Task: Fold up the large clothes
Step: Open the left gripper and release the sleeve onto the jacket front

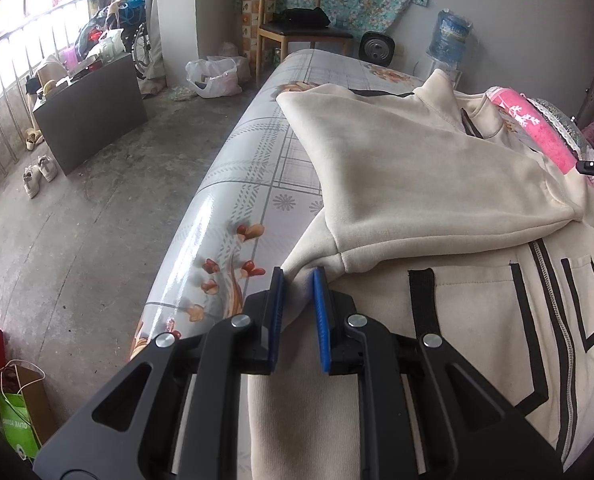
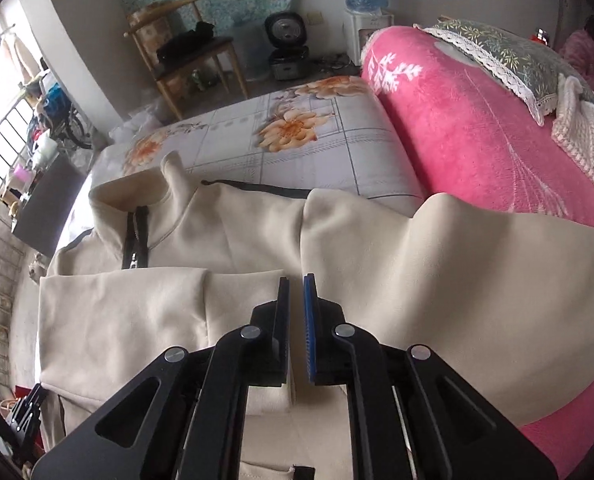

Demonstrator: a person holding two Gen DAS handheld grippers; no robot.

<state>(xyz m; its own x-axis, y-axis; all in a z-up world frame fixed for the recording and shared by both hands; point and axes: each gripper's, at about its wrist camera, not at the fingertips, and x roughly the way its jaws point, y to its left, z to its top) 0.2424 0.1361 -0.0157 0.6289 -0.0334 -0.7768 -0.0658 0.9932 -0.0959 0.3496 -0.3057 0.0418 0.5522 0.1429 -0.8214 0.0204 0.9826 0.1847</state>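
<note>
Left gripper [image 1: 299, 276] is seen clamped on a narrow pinch of the cream jacket [image 1: 437, 184], at the side seam where the folded-over sleeve [image 1: 417, 168] meets the body, at about 6 o'clock in the left wrist view. The jacket is laid across the floral table cover [image 1: 253, 168], zip front up, collar toward 1 o'clock. Only a thin edge of cloth is held; slippage under tension is judged likely. The glossy cover may let the whole garment slide toward the table edge at 9 o'clock.

Right gripper [image 2: 295, 278] is seen nearly closed, with a raised fold of cloth [image 2: 457, 280] lifted at 3 o'clock; whether the cloth is actually gripped cannot be told. If that fold is dropped, it is judged likely to land on the pink blanket [image 2: 477, 128] and lie crooked.
</note>
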